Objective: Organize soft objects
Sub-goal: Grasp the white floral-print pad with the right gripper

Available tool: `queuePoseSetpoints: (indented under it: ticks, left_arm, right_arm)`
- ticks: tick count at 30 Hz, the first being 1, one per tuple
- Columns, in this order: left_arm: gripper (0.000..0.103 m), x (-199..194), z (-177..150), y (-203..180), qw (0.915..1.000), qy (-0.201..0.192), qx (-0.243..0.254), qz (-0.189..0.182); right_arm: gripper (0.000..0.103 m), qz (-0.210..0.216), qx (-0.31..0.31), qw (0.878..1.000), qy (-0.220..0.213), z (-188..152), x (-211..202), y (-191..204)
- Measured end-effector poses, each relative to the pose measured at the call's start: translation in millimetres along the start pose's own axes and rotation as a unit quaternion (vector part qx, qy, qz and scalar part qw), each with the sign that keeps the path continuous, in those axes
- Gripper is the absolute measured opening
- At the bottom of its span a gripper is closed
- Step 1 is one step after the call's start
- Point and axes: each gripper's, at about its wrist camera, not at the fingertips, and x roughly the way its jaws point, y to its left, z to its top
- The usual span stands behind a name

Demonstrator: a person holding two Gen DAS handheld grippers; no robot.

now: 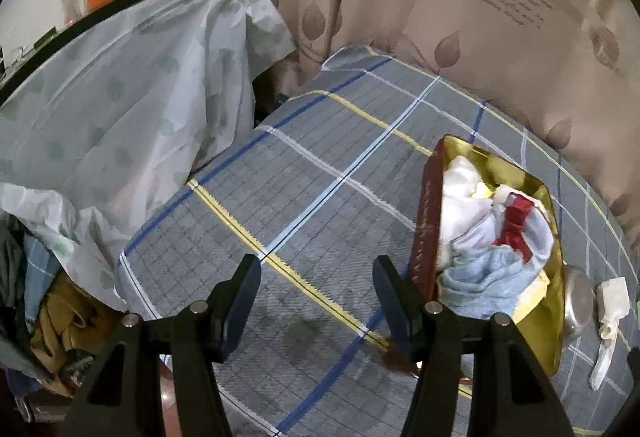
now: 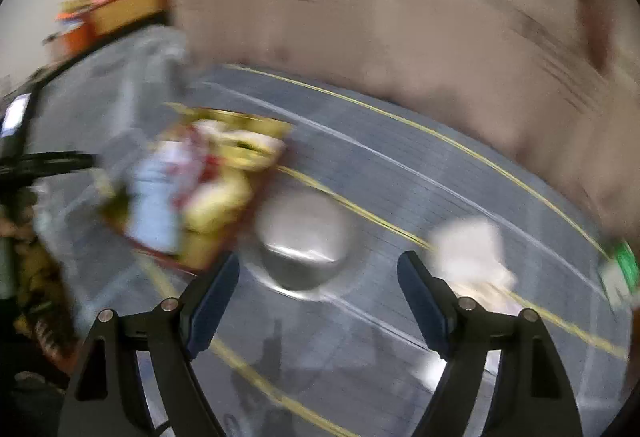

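Now we judge the next pick should be the white soft piece (image 2: 472, 253) lying on the plaid bed (image 1: 320, 165), beside the gold box (image 1: 552, 301) already holding cloths (image 1: 480, 277). Both the left gripper (image 1: 316, 297) and right gripper (image 2: 318, 297) hover low, spread and empty; the right view is blurred.

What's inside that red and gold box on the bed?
The box holds piled soft cloths: a light blue towel, white fabric, a red piece and something yellow. Whatever lies beneath them is covered.
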Motion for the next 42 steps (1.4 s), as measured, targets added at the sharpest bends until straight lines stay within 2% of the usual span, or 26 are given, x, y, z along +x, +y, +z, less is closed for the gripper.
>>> queuePoseSetpoints:
  ticks: [3,5,10,14,20,25,27,34,42]
  left_arm:
    - [0.060,-8.0,0.7,-7.1,0.9999,-0.009,0.010,-0.006]
    - [0.060,-12.1,0.9,-13.4,0.9998,-0.009,0.015,-0.008]
    - [0.060,-24.5,-3.1,-30.5,0.9991,-0.006,0.040,-0.015]
    - [0.060,-39.9,-5.6,-54.9,0.9969,-0.014,0.075,-0.019]
    - [0.060,-50.4,-12.7,-98.1,0.9922,-0.011,0.119,-0.036]
    - [0.060,-46.3,-22.5,-137.5,0.9866,0.001,0.155,-0.049]
    - [0.060,-43.6,-28.3,-155.4,0.9833,0.008,0.174,-0.053]
    - [0.060,-37.7,-51.8,-210.5,0.9692,0.024,0.234,-0.074]
    - [0.060,-34.9,-77.1,-260.5,0.9511,0.045,0.287,-0.106]
  right_arm:
    - [0.079,-0.056,0.049,0.997,0.020,-20.3,0.2,-59.2]
    - [0.079,-0.097,0.087,0.991,0.040,-35.3,3.5,-101.5]
    - [0.079,-0.154,0.130,0.975,0.094,-69.8,23.1,-174.1]
    - [0.079,-0.132,0.160,0.972,0.112,-85.1,40.2,-199.7]
    - [0.080,-0.079,0.176,0.971,0.139,-87.5,74.7,-199.8]
    - [0.098,-0.078,0.176,0.973,0.131,-87.6,91.0,-195.1]
    - [0.099,-0.074,0.170,0.974,0.130,-87.1,97.1,-192.2]
    - [0.096,-0.071,0.159,0.979,0.110,-95.5,88.2,-197.2]
    - [0.096,-0.042,0.155,0.981,0.111,-115.0,66.1,-200.4]
